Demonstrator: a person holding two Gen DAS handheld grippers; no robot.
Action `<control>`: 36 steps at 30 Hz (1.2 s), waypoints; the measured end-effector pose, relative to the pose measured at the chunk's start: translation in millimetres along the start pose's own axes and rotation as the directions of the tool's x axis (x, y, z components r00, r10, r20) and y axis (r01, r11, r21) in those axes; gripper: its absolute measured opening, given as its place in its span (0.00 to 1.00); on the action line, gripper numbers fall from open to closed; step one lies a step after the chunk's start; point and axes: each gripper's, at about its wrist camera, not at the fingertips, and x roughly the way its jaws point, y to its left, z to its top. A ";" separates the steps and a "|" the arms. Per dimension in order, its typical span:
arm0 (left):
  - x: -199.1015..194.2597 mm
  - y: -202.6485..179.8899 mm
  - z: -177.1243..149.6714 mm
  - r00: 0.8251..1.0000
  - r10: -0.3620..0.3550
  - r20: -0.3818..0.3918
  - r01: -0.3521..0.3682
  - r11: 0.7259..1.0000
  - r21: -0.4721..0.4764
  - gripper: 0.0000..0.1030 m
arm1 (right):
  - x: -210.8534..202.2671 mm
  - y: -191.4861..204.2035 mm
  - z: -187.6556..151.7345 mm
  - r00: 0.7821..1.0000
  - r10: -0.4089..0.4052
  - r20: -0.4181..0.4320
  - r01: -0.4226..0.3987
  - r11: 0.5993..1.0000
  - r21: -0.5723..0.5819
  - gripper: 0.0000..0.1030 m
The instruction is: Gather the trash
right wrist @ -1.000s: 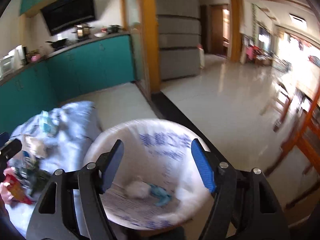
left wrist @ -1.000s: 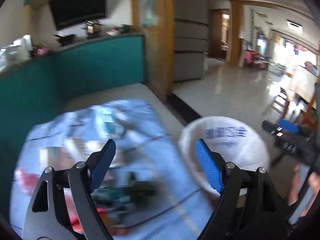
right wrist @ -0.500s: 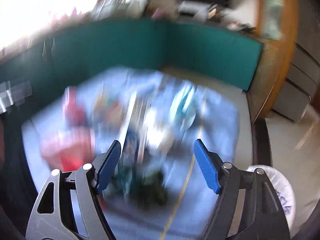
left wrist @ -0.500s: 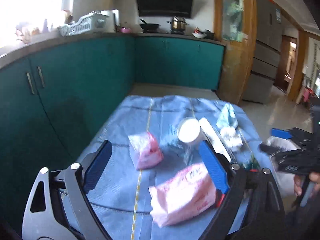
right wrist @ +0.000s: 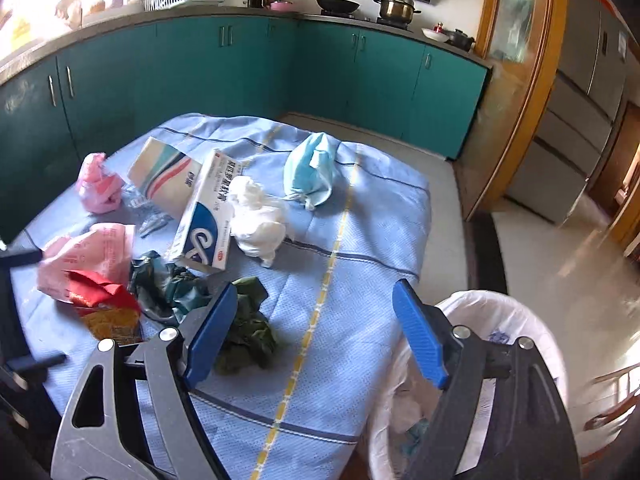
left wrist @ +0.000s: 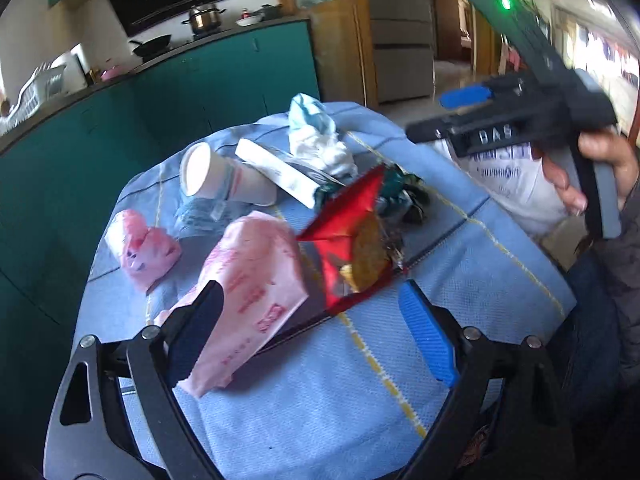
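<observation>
A table draped in a blue quilted cloth [right wrist: 360,240] carries the trash. In the right wrist view, farthest left lies a small crumpled pink plastic bag [right wrist: 98,184], and nearer the camera a larger pink printed bag [right wrist: 90,258] with a red snack wrapper [right wrist: 106,300] touching its lower edge. Beside these sits a paper cup [right wrist: 164,176] on its side, with a white and blue medicine box [right wrist: 210,212] leaning across it. Dark green crumpled wrappers [right wrist: 168,284] lie just below the box, and a dark green wad [right wrist: 248,332] rests just beside the right gripper's left pad. A white tissue wad [right wrist: 260,220] lies right of the box, and a light blue face mask [right wrist: 310,170] lies beyond it.

The right gripper [right wrist: 316,336] hovers over bare cloth, its jaws opening with nothing between them. At the far right, off the table's edge, stands the bin lined with a white plastic bag [right wrist: 520,320].

In the left wrist view, the left gripper [left wrist: 316,336] has its jaws spread wide; the large pink bag's corner sits against its left pad, unpinched. A hand [left wrist: 600,172] holds the right gripper's handle at the right.
</observation>
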 end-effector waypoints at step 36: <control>17.5 94.5 -6.0 0.981 0.173 -0.088 -0.191 0.940 -0.284 0.86 | 54.6 21.8 -10.1 0.979 0.173 -0.107 -0.165 0.983 0.075 0.25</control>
